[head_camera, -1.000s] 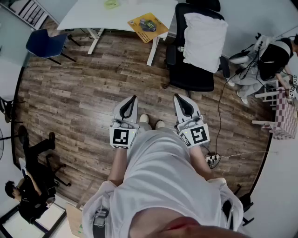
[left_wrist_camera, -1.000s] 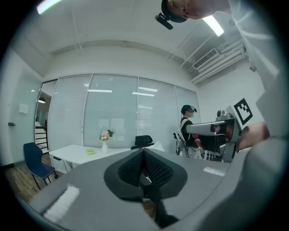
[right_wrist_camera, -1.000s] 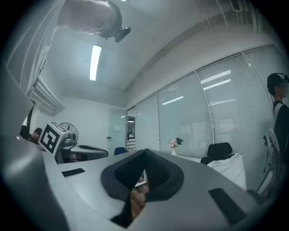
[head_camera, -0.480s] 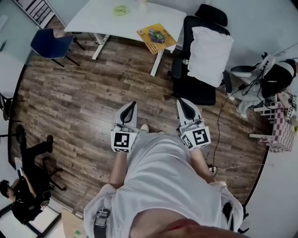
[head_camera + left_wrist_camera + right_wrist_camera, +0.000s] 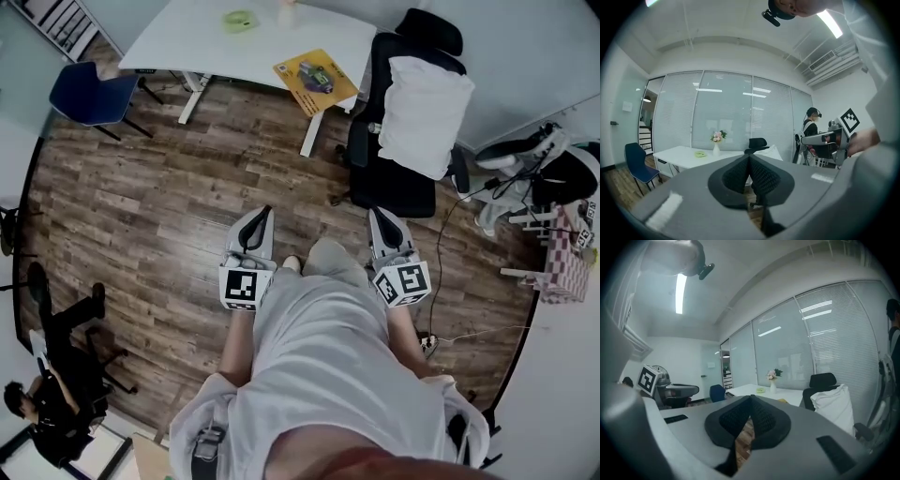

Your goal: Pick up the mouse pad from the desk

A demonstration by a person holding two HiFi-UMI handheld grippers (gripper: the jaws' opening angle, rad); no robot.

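Left tool (image 5: 268, 210) and right tool (image 5: 376, 214) both clenched, nothing in either; mouse pad (image 5: 315, 77) far ahead on the counter (image 5: 187, 37).

From the left tool, jaws pressed tight together, the yellow printed mouse pad lies ahead and a touch to the right, well apart across the wood floor (image 5: 169, 187). It sits skewed on the counter's near right corner, one corner seeming to hang over the edge. It looks close to square, so I can't call a long axis. From the right tool, jaws likewise closed tip to tip, the pad lies ahead and to the left. The black chair (image 5: 389, 176) with its white pillow (image 5: 427, 98) stands just right of the pad, closer to that tool's line. My call is that neither hand is clearly nearer, and both have the whole gap to cover.
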